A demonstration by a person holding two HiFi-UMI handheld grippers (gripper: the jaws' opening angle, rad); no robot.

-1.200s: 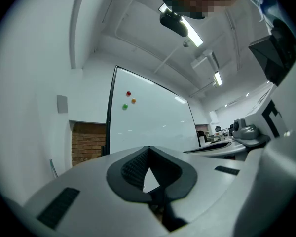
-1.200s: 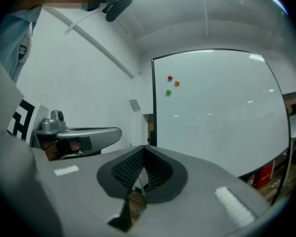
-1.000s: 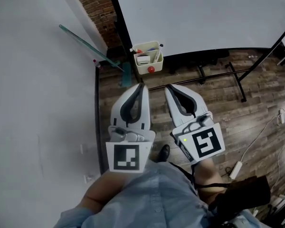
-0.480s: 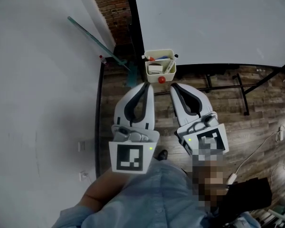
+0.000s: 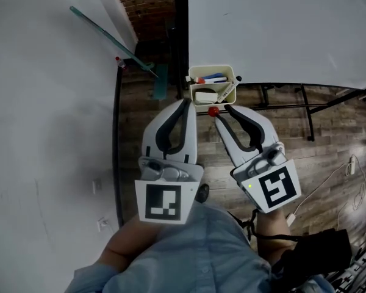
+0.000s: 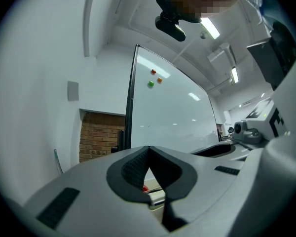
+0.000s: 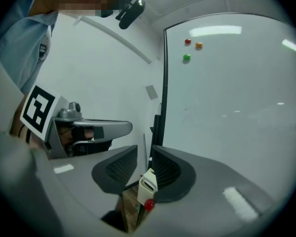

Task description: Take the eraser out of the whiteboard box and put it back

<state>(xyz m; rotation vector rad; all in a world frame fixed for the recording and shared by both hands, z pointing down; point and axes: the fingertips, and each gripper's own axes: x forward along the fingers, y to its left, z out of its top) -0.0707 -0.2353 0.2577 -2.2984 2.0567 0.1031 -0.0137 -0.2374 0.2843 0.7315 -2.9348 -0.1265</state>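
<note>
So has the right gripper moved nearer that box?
Yes. The right gripper, its empty jaws opening, has closed in on the whiteboard box; its tips now sit beside the box's red knob.

Bright, even indoor light fills every view. Ceiling strip lights [image 6: 210, 28] above the fingers [image 6: 133, 169] glare off the whiteboard [image 7: 237, 107]. Both gripper views bulge fisheye-style, with black corners.

Looked steeply down on a cream whiteboard box [image 5: 192, 91] hung at the lower edge of a whiteboard [image 5: 280, 29], over wood floor [image 5: 329, 133]. Showed a white eraser [image 5: 205, 96] and red and blue markers [image 5: 211, 78] inside, a red knob [image 5: 213, 110] on the near wall. Pointed the left gripper [image 5: 184, 102] at the box's near left corner, jaws together. Pointed the right gripper [image 5: 224, 110] alongside, jaws opening, knob beside their tips, not between them.
</note>
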